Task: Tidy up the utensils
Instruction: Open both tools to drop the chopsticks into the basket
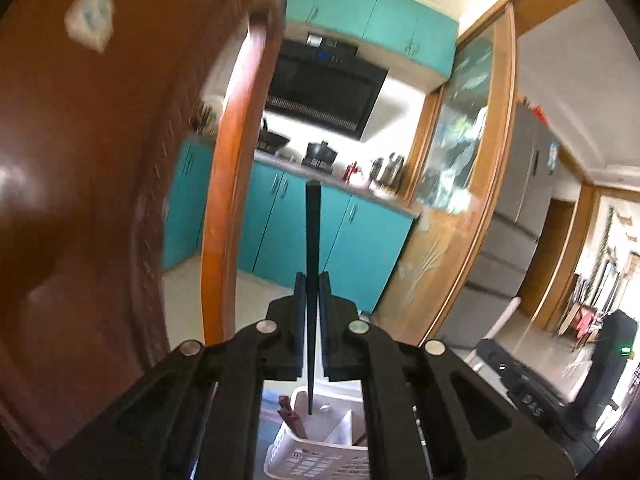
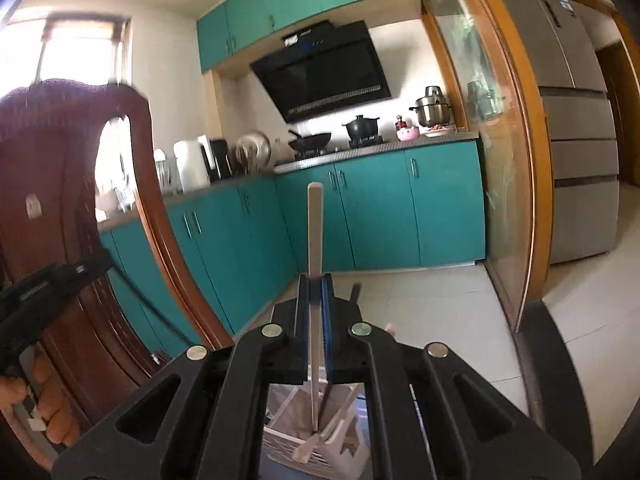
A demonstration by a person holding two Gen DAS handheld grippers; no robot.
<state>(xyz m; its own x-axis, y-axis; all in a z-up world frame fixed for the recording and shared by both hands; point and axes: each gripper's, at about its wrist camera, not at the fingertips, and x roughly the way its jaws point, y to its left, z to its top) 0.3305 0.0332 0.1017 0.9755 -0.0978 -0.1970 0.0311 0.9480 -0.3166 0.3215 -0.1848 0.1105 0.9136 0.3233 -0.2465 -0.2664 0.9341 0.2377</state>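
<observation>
My left gripper is shut on a black chopstick that stands upright between its pads, sticking out above and below them. Under it sits a white slotted utensil basket with dividers; reddish-brown sticks rest in one section. My right gripper is shut on a pale flat stick, also upright. Below it is the same white basket, holding pale utensils. At the left edge of the right wrist view, a person's hand holds the left gripper's black body.
A dark wooden chair back stands close on the left. Beyond are teal cabinets, a black range hood, pots on the counter, a wood-framed glass door and a grey fridge.
</observation>
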